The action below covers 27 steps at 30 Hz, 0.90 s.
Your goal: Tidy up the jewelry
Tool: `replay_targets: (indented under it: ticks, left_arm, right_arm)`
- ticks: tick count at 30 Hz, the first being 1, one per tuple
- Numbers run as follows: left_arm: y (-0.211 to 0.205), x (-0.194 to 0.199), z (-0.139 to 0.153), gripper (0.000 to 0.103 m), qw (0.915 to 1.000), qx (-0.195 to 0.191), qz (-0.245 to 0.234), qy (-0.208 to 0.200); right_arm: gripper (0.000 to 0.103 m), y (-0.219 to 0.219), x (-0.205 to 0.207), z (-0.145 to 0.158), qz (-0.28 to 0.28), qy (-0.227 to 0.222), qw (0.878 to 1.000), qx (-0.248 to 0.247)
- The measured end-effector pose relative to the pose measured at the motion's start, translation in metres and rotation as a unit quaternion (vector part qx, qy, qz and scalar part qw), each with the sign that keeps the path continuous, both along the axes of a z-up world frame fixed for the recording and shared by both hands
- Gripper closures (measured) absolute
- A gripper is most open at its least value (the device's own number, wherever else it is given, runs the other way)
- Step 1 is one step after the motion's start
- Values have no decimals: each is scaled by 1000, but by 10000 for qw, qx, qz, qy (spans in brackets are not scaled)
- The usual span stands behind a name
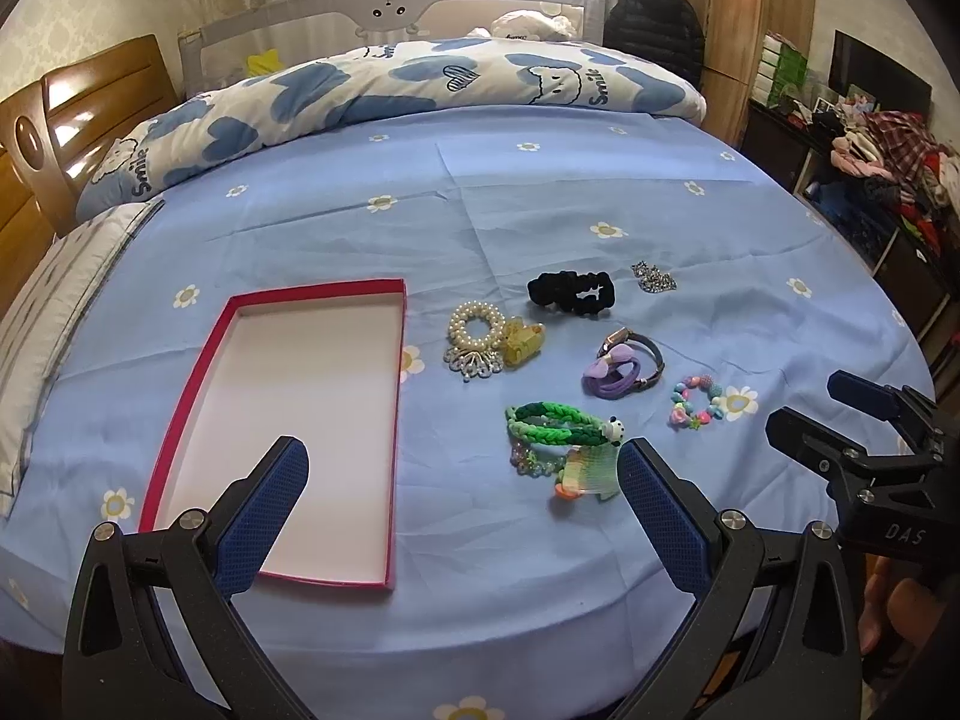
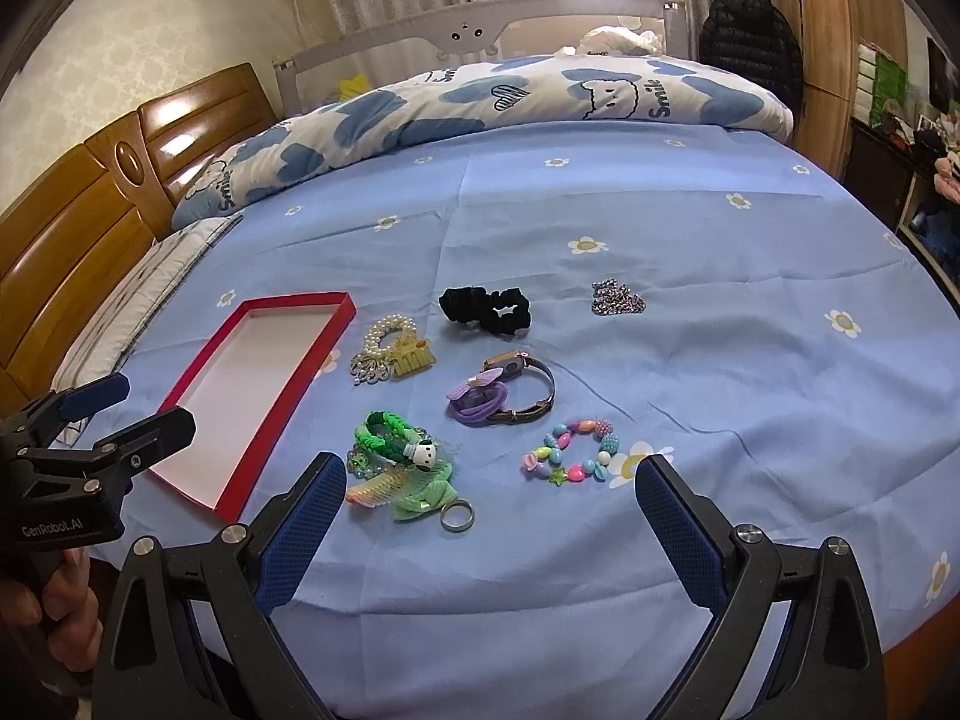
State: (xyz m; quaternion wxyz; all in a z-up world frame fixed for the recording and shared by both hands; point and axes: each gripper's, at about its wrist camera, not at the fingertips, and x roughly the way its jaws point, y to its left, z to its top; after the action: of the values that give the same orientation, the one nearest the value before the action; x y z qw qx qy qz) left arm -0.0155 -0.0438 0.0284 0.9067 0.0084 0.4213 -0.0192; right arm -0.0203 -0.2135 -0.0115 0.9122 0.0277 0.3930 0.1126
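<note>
Both tools hang above the bed with their blue-padded fingers spread wide and nothing between them: the left gripper sits over the near edge of the bedsheet, its left finger overlapping the view of the red tray, and the right gripper points toward the scattered pieces. That wide, empty stance suggests sorting has not begun; the tray's white floor is bare. In the right wrist view, just ahead of the fingers at 11 o'clock lie a green braided band, a comb clip and a metal ring, bunched and touching. At 12 o'clock is a beaded bracelet, beyond it a watch overlapping a purple hair tie. Farther out sit a black scrunchie, a chain at 1 o'clock, and a pearl bracelet beside the tray at 10 o'clock. The tray lies alongside the pile, probably so each piece travels only a short way.
</note>
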Motion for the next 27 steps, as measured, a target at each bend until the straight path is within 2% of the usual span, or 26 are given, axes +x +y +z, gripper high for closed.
replay_targets:
  ticks: [9, 27]
  left_arm:
    - [4, 1, 3, 0, 10000, -27, 61, 9]
    - [3, 2, -8, 0, 10000, -38, 59, 52]
  right_arm:
    - [5, 4, 1, -3, 32, 63, 10000, -6]
    - [5, 7, 0, -5, 44, 83, 10000, -20]
